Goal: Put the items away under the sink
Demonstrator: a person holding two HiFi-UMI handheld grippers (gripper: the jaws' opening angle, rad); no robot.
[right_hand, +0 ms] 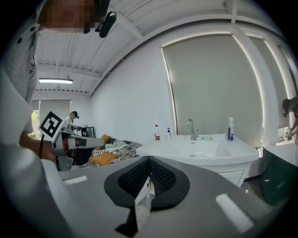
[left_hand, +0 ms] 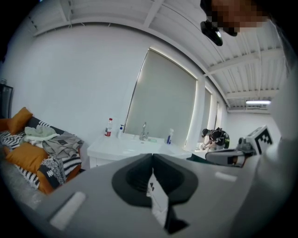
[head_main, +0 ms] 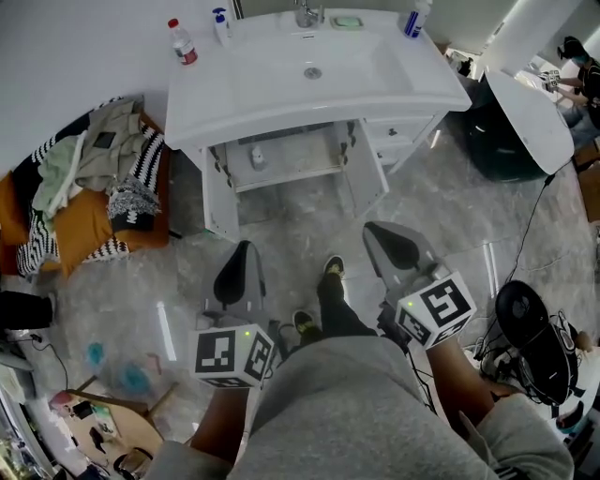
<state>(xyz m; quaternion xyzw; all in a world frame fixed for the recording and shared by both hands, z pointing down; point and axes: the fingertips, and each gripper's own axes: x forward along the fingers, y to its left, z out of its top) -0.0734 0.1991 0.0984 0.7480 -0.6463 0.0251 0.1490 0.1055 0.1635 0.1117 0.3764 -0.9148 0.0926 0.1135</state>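
A grey stone floor (head_main: 300,225) runs up to a white wall, where a white sink (head_main: 281,84) stands straight ahead of both grippers and well apart from them. The cupboard (head_main: 291,159) under it has both doors swung open. The left gripper (head_main: 239,267) and right gripper (head_main: 394,246) are held side by side, pointing at the sink. Each gripper's own view shows its jaws pressed together with nothing between them. The things to put away stand on the sink top. A red-capped bottle (head_main: 182,43) and a small pump bottle (head_main: 220,26) are ahead and to the left of the left gripper. A blue spray bottle (head_main: 416,21) is ahead of the right gripper, with a soap dish (head_main: 348,21) just beside the tap (head_main: 307,13). Something pale shows inside the cupboard, but I cannot tell what it is. An orange couch (head_main: 75,225) heaped with clothes (head_main: 103,155) lies off to the left of the left gripper. With bottles up top and the cupboard open, the job looks to be fetching one. To do that well, part the jaws before they reach a bottle. Close on the middle of its body and keep it upright. Carry it low between the doors so it does not knock them.
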